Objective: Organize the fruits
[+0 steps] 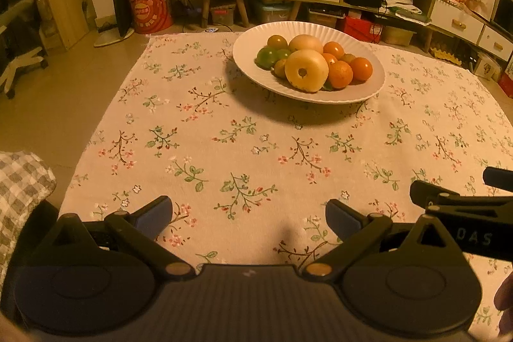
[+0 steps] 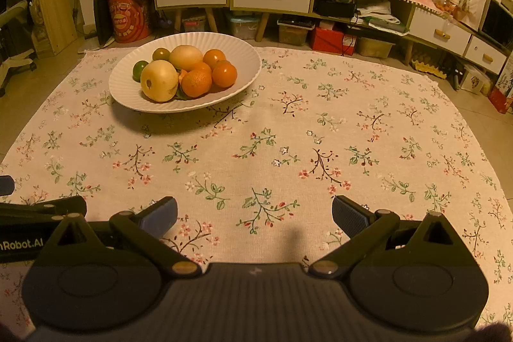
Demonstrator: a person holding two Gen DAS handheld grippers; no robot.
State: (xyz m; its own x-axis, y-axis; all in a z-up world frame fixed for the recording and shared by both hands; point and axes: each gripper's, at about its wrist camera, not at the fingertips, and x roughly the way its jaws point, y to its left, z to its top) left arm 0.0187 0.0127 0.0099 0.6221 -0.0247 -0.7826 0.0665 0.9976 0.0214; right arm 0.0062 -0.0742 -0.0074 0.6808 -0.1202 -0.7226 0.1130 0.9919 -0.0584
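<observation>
- Fruit sits piled in the white bowl [image 1: 253,66] on the far part of the floral cloth [image 1: 224,149]: two pale round fruits [image 1: 306,70], several oranges [image 1: 360,68] and some green ones [image 1: 267,56], all inside the rim.
- None lies loose on the cloth in either view, so the fruit already lies gathered; I cannot tell whether sorting is over or the pile is about to be taken apart.
- Fingers of my left gripper [image 1: 248,215] stand wide apart and hold nothing, low over the near cloth.
- Fingers of my right gripper [image 2: 255,215] are equally wide and empty, just beside the left one.
- If I do go into the pile, I judge the top fruit safest: round fruits roll, so I would close across the widest part and lift straight up.
- Left view shows a checked fabric [image 1: 22,181] at its left edge, absent from the right view.
- Right view shows more bare cloth to the right of the bowl [image 2: 128,92].
</observation>
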